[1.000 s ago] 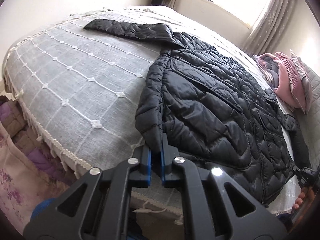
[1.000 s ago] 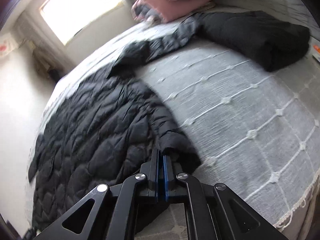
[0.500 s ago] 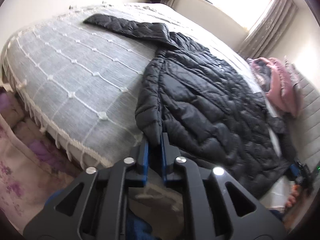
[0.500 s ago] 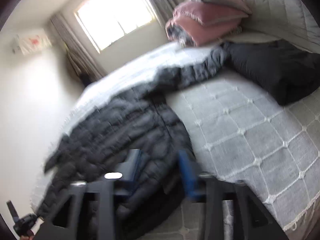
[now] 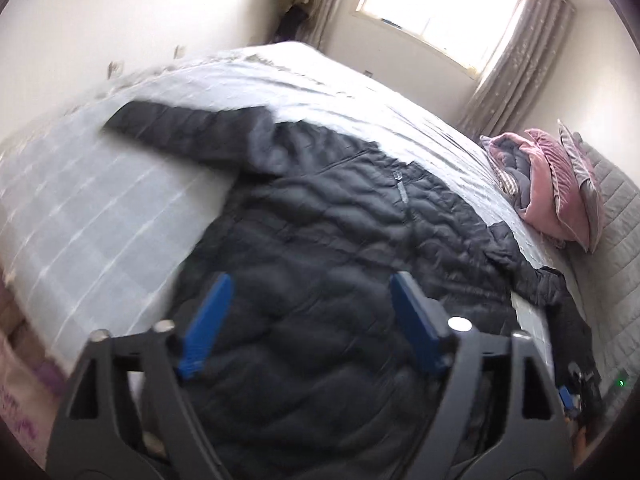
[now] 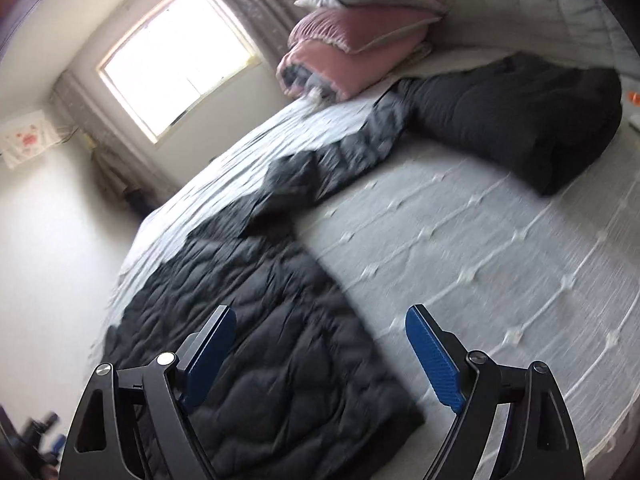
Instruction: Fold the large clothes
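**Puffy jacket spread flat, both tongs empty**

Left wrist view: the left tongs (image 5: 308,320) gape wide above the black quilted jacket (image 5: 340,240), which lies ahead on the bed (image 5: 100,216).

Right wrist view: the right tongs (image 6: 320,356) are spread wide, the jacket (image 6: 256,340) below and left. It looks light, soft and slippery; pinch a hem or cuff.

no readable text, wall poster (image 6: 25,140) with red marks too blurred to read
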